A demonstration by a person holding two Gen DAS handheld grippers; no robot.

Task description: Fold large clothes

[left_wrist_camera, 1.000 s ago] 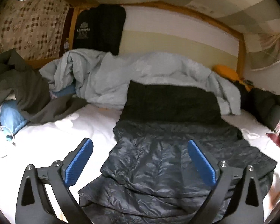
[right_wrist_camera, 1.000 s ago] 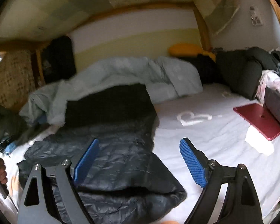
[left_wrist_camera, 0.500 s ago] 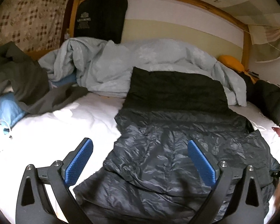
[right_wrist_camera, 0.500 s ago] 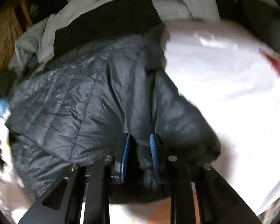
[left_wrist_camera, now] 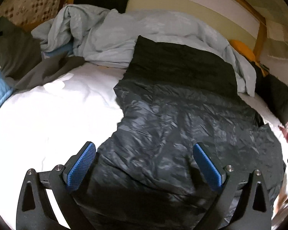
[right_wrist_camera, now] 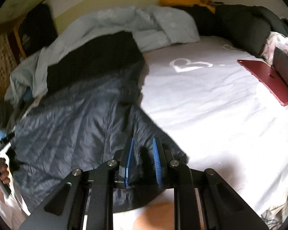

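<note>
A dark quilted puffer jacket [left_wrist_camera: 182,126] lies spread on the white bed sheet [left_wrist_camera: 48,115]; it also shows in the right wrist view [right_wrist_camera: 71,126]. My left gripper [left_wrist_camera: 144,163] is open, low over the jacket's near left part, with its blue pads [left_wrist_camera: 80,164] apart. My right gripper [right_wrist_camera: 143,159] is shut on a fold at the jacket's near right edge, with dark fabric between the blue pads [right_wrist_camera: 156,161]. The left hand and its gripper handle [right_wrist_camera: 0,163] show at the left edge of the right wrist view.
A folded black garment [left_wrist_camera: 182,65] lies against a rumpled pale blue duvet [left_wrist_camera: 124,36] at the back. Grey clothes [left_wrist_camera: 13,53] pile at the left. A red flat case [right_wrist_camera: 266,80] and dark bags [right_wrist_camera: 245,25] sit at the right. The wooden bed frame [left_wrist_camera: 261,34] stands behind.
My right gripper dropped to the jacket's near right edge and closed on a fold of it, and now holds it. My left gripper moved closer and lower over the jacket, still open.
</note>
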